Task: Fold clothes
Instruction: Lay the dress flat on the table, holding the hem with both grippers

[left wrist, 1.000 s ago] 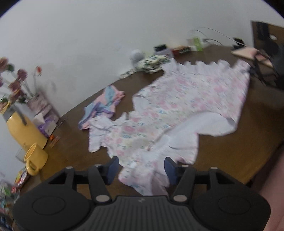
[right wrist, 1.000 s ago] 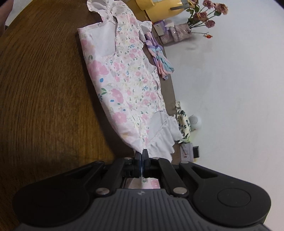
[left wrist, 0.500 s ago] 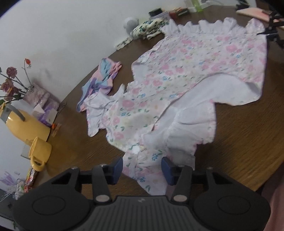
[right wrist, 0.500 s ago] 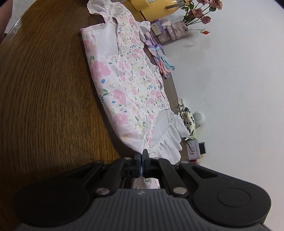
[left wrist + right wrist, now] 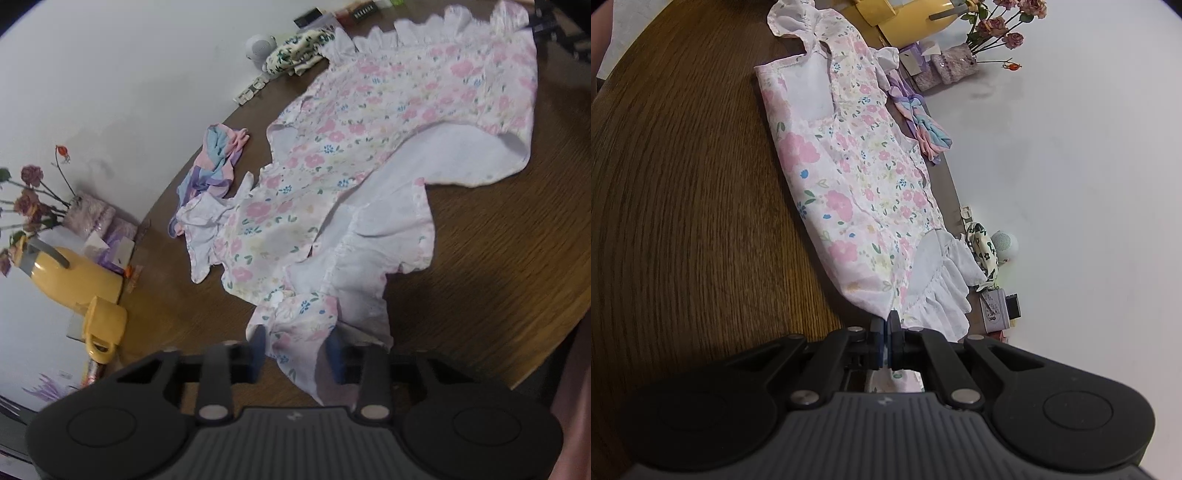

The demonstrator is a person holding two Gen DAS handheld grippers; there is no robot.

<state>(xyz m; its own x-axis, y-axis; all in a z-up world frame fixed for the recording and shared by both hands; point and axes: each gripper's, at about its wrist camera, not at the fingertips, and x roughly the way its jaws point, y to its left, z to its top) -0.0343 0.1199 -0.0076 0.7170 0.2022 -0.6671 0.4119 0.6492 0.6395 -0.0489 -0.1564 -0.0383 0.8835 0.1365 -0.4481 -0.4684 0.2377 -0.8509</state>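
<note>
Floral dress [image 5: 373,122] hem pinched in right hand-held gripper [image 5: 885,326]; left hand-held gripper [image 5: 295,349] half-closed, closing around ruffle.

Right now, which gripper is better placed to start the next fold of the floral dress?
Right. The right gripper is shut on the floral dress's hem corner, while the left gripper has just been closing around a ruffled sleeve, pads apparently not yet pressing.
</note>
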